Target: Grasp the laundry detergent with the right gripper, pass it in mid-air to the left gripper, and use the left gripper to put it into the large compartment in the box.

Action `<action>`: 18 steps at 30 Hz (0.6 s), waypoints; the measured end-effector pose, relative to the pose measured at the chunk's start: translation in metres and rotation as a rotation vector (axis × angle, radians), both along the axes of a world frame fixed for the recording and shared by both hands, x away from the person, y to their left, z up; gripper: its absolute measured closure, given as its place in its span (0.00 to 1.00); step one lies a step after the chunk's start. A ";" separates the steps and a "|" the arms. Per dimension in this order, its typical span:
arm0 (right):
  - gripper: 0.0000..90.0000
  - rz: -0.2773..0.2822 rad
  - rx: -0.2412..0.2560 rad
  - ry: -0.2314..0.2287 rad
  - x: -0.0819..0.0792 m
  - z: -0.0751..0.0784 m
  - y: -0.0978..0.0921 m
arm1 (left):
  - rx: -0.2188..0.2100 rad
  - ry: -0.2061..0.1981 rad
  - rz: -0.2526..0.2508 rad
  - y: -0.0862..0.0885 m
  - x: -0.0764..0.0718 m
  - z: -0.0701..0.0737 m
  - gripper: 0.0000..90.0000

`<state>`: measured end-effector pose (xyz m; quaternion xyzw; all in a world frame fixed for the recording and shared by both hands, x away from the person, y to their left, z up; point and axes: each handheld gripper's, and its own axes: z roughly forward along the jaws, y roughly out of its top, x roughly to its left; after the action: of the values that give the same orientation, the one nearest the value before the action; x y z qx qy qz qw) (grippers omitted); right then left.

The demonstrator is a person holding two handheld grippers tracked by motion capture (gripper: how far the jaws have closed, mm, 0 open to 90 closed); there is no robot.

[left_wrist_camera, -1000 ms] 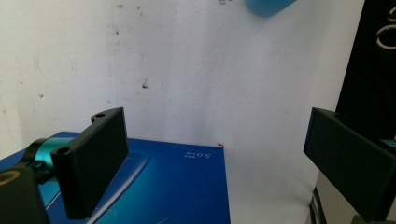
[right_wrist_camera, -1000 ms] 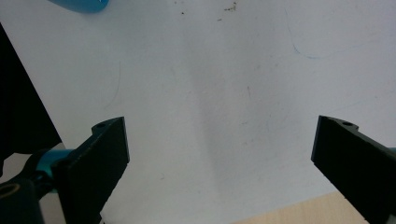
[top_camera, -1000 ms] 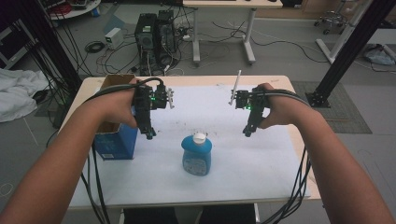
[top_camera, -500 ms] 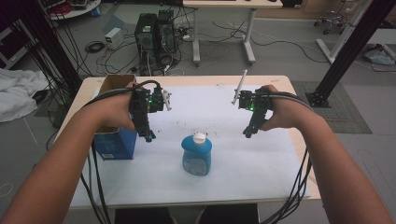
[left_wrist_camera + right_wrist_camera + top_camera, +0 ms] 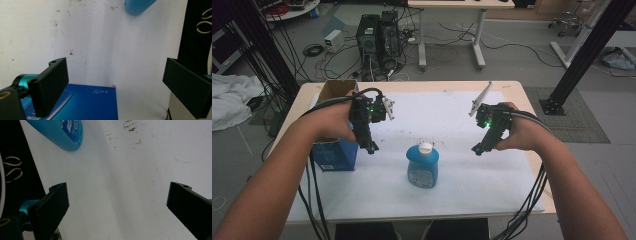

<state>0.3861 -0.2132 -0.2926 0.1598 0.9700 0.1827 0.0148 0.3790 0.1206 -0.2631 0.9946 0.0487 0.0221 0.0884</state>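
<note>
Two hand-held grippers are held above a white-covered table [image 5: 472, 185], one on each side of a blue bottle [image 5: 422, 166] with a white cap that stands upright near the middle of the sheet. In the high view the left gripper [image 5: 371, 147] is seen at about ten o'clock from the bottle, its jaws pointed down toward the sheet, and the right gripper [image 5: 478, 148] at about two o'clock from it, likewise pointed down; neither is touching the bottle. In the left gripper view the left gripper [image 5: 117, 85] is shown with its jaws spread wide apart and nothing between them but white sheet, while the bottle [image 5: 138, 6] is seen at twelve o'clock, well apart from the jaws, and a blue box [image 5: 85, 103] lies low at about seven o'clock, just under the near jaw. In the right gripper view the right gripper [image 5: 117, 205] is likewise spread wide with bare sheet between its jaws, and the bottle [image 5: 61, 133] appears at about eleven o'clock. In the high view the blue box [image 5: 334, 152] is seen at the table's left edge, at nine o'clock from the bottle, with an open cardboard box [image 5: 334, 90] just behind it
</note>
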 end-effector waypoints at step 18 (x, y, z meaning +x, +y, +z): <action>0.04 0.059 0.186 -0.008 -0.026 -0.035 0.003 | -0.013 0.005 0.002 0.008 -0.003 -0.003 0.07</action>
<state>0.3603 -0.2099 -0.3274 0.1310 0.9531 0.2728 -0.0015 0.3756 0.1290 -0.2660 0.9941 0.0499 0.0193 0.0946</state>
